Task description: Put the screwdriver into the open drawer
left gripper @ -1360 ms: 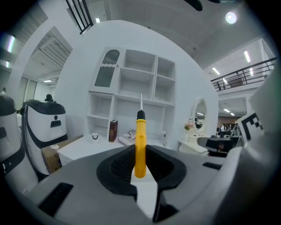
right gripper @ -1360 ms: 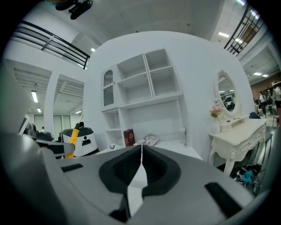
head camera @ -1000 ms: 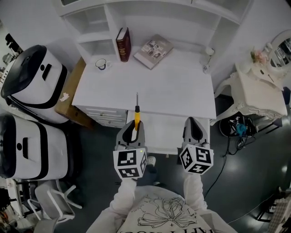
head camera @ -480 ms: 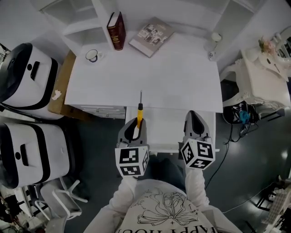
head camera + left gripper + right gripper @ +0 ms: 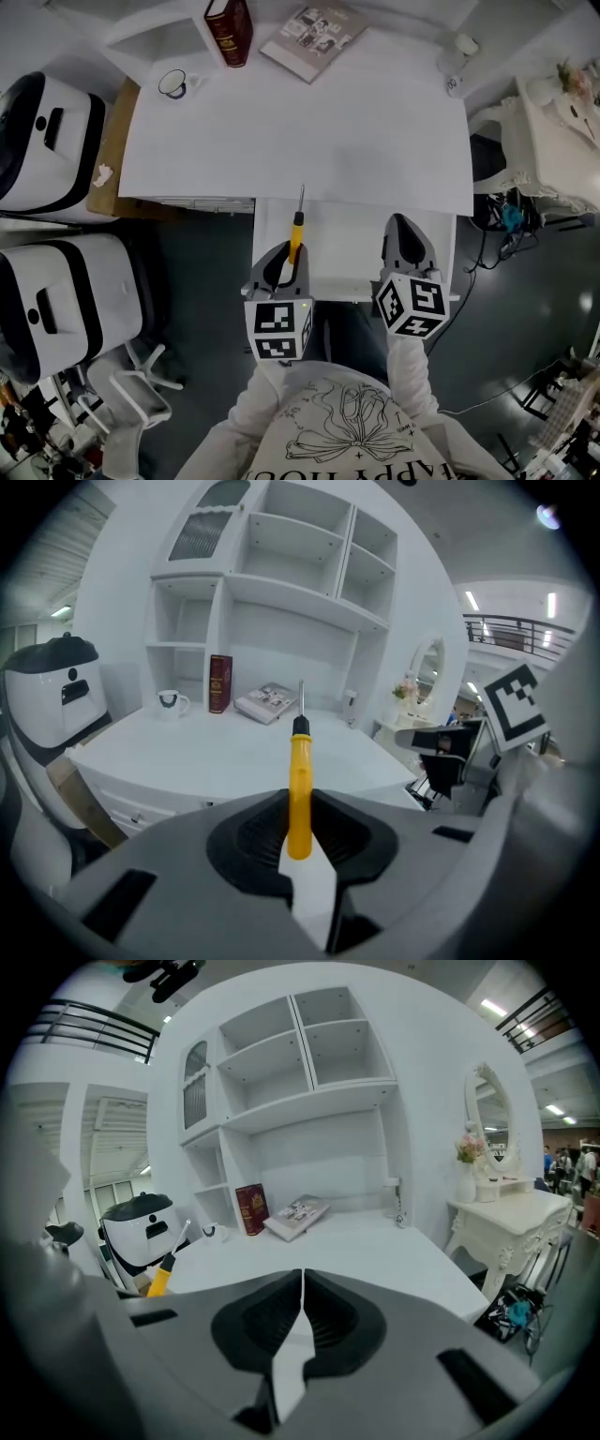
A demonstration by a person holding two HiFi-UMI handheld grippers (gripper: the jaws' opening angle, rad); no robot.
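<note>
Two tongs lower than a second ago, now off the counter (image 5: 300, 131) and over the open drawer (image 5: 361, 239): left tongs (image 5: 284, 258) clamped on yellow screwdriver (image 5: 296, 232) handle, right tongs (image 5: 404, 231) closed, empty; release likely next.

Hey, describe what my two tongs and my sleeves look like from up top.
The left tongs and right tongs are grey tapered shells with black ribbed pads inside. Each carries a white cube with black square markers at its rear. Pale long sleeves lead to them, from a top printed with a line-drawn flower. No cables show.
</note>
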